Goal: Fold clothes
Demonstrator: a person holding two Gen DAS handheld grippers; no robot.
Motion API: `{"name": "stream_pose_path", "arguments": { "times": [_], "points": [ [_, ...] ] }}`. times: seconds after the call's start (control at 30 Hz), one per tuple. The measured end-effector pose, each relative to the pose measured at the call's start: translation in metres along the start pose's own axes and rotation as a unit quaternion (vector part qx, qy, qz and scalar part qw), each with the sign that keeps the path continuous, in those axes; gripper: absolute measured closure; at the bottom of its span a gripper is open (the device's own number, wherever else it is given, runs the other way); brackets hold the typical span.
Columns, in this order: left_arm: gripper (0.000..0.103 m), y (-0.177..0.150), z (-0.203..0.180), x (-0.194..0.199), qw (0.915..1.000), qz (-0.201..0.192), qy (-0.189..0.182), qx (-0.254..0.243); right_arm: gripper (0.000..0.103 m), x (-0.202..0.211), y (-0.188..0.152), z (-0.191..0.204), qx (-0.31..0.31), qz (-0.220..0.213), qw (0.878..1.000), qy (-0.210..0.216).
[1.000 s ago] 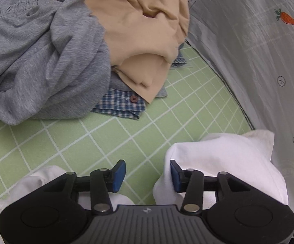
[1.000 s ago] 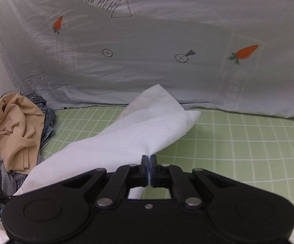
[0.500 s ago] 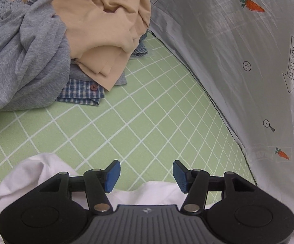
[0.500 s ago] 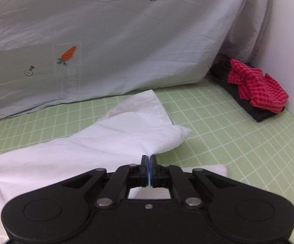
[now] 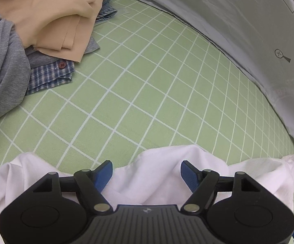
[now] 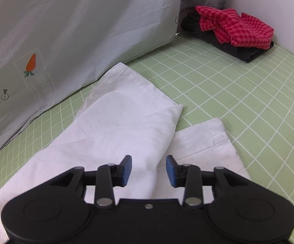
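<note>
A white garment [image 6: 122, 126] lies on the green checked sheet, with one long part folded over another [image 6: 203, 142]. My right gripper [image 6: 148, 170] is open just above it, holding nothing. In the left wrist view the same white garment [image 5: 159, 174] lies rumpled under my left gripper [image 5: 146, 172], which is open wide and empty. A pile of unfolded clothes sits at the far left: a tan garment [image 5: 51, 14], a grey one [image 5: 0, 71] and a blue plaid shirt [image 5: 49, 77].
A grey sheet with carrot prints [image 6: 65, 30] hangs along the back edge. Red checked cloth [image 6: 236, 28] lies on a dark folded garment [image 6: 236, 50] in the far right corner by the white wall. Green checked sheet [image 5: 147, 91] covers the surface.
My right gripper has opened and let go of the white garment, which now lies flat. Both grippers have swung to the right, and the left one has opened wider.
</note>
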State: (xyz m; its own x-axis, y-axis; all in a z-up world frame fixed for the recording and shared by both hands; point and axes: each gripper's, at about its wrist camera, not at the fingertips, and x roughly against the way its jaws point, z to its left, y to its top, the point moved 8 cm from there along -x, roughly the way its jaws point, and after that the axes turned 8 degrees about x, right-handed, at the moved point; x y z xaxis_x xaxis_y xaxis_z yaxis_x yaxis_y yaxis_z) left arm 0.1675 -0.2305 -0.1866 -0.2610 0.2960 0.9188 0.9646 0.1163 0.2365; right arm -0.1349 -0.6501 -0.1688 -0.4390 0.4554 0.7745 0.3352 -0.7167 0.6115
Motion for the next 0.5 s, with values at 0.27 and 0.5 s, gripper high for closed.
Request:
{"name": "stream_pose_path", "arguments": {
  "times": [0.27, 0.5],
  "points": [
    [0.083, 0.000, -0.003, -0.008, 0.9999, 0.014, -0.005, -0.006, 0.048, -0.030, -0.010, -0.001, -0.041, 0.046, 0.998, 0.016],
    [0.100, -0.005, -0.014, 0.003, 0.9990, -0.010, -0.002, -0.044, 0.096, -0.028, 0.005, 0.012, 0.017, 0.017, 1.000, -0.004]
  ]
}}
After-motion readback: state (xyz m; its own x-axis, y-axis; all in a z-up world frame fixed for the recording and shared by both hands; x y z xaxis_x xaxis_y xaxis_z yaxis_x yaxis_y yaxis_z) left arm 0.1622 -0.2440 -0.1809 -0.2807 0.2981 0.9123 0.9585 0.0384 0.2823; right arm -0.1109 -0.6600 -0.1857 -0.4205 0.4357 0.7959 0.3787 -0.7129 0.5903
